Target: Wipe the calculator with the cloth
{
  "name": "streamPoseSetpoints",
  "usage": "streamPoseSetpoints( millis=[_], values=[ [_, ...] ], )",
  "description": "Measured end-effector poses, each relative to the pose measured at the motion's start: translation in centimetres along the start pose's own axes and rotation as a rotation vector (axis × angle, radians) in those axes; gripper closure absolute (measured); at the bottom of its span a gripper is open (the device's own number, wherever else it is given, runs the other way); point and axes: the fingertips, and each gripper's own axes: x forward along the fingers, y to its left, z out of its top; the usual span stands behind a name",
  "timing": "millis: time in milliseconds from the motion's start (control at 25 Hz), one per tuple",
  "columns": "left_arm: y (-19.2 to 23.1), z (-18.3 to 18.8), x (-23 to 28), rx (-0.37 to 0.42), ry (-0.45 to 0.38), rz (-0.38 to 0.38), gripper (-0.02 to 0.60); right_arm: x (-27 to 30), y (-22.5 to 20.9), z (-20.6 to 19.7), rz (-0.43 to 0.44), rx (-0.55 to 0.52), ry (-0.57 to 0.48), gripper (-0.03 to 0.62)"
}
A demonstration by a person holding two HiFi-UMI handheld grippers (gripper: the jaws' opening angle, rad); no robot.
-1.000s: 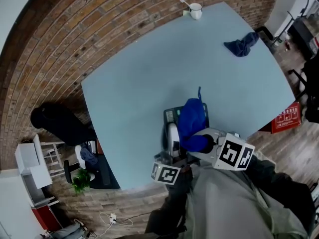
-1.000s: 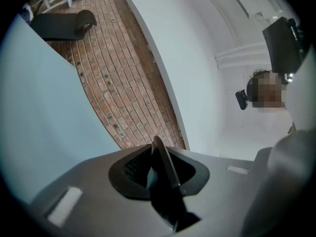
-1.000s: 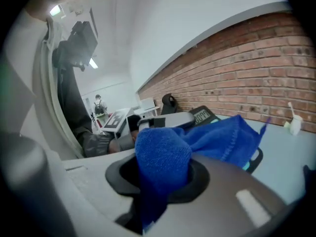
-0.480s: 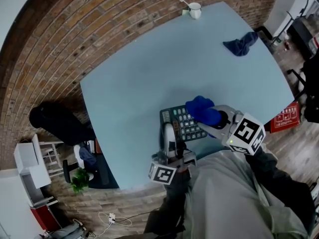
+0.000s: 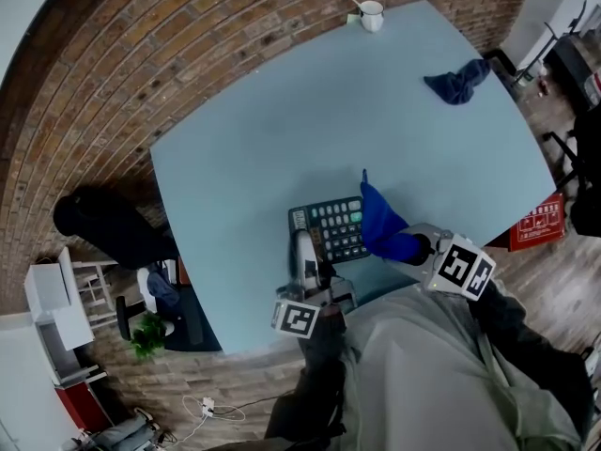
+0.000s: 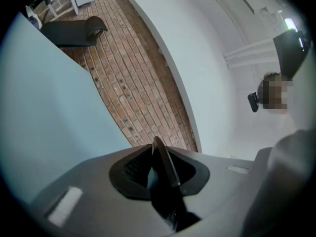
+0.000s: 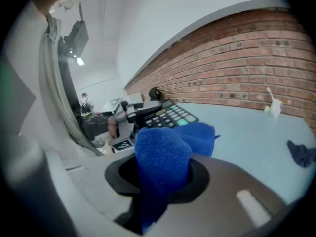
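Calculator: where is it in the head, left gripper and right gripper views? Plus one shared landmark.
Head view: calculator below centre on the table, blue cloth over its right side.
Left gripper view: only a thin dark edge between the jaws, apparently the calculator edge-on.
Right gripper view: centre-left, behind the blue cloth.
Shared landmark: brick wall.

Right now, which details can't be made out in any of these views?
Display of the calculator: reading too small in the head and right gripper views.
Its right-hand keys: covered by the blue cloth, head view.
Contents of the mug: too far and small, head view.
Keypad, left gripper view: the calculator shows only edge-on.
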Motion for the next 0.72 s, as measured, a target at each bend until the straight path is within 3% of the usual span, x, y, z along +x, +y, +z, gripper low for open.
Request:
streamPoseSetpoints(
  millis=[160,240,440,600,720],
  values=[
    [3.5,-1.7,-0.1,-0.005,0.067,0.050,0.526,-0.1,-5.7,-3.6,-0.123,0.219,-0.028,0.493],
    [4.7,-3.0,0.3,-0.017,0.106,0.066,0.525,0.3,-7.6,-5.2,-0.161,0.276,-0.024,0.491],
    [6.9,-5.8,1.8,-0.017,0.192,0.085,0.522,3.2,-10.0,-7.5,-0.161,0.295,0.060,0.488],
    [7.5,-6.5,2.8,-0.043,0.216,0.095,0.522,5.1,-11.1,-6.3,-0.146,0.313,0.039,0.488],
    [9.1,-6.9,1.9,-0.040,0.213,0.153,0.501,6.3,-11.0,-6.4,-0.152,0.334,0.027,0.488]
  ],
)
